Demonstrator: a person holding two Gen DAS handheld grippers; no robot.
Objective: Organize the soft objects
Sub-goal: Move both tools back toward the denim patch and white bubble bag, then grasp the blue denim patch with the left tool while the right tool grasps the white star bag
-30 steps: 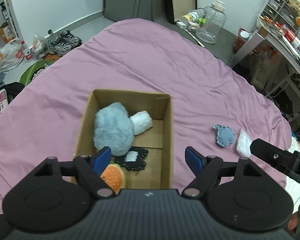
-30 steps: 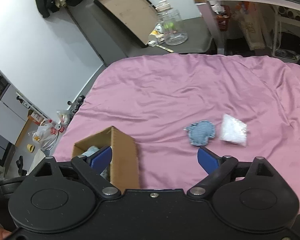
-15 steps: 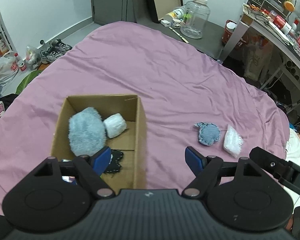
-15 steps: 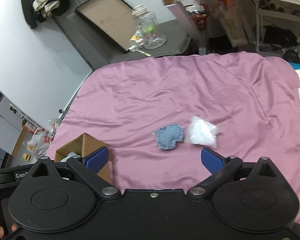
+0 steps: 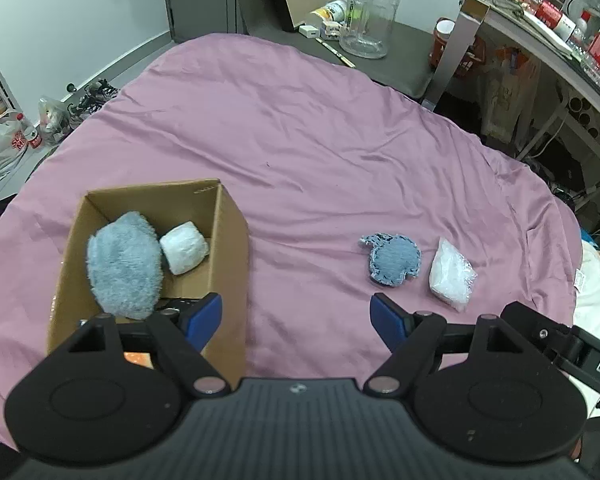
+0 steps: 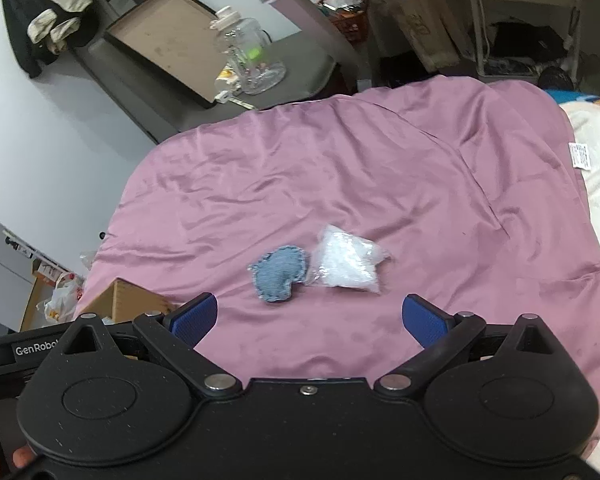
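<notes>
Left wrist view first: the left gripper (image 5: 296, 318) hangs over the bed (image 5: 300, 128), fingers spread wide and holding nothing. Down to its left sits the cardboard box (image 5: 232, 264), already carrying a fluffy blue plush (image 5: 124, 266), a white soft roll (image 5: 184, 248), a dark item that is mostly hidden, and a sliver of orange I cannot identify. Out on the purple sheet, well apart from the box, lie the denim patch (image 5: 394, 260) and, just beside it, the clear bag of white stuffing (image 5: 450, 274). The right tool's black body pokes in at the lower right edge, with the letters "DA" readable before the frame cuts them off.

Over to the right wrist view: the right gripper (image 6: 310, 320) is lined up on those two loose pieces, fingers wide apart and empty. The denim patch (image 6: 278, 274) and the stuffing bag (image 6: 346, 262) touch at their edges here, and only a corner of the box (image 6: 130, 298) shows at the left. "GenRobo", cut off, is printed on the other tool's arm.

The danger, as I judge it: with the pair touching, a closing pinch could catch both or drag the sheet up with them. The plastic bag looks slippery and could squirt free, and the box is a fair carry away.
</notes>
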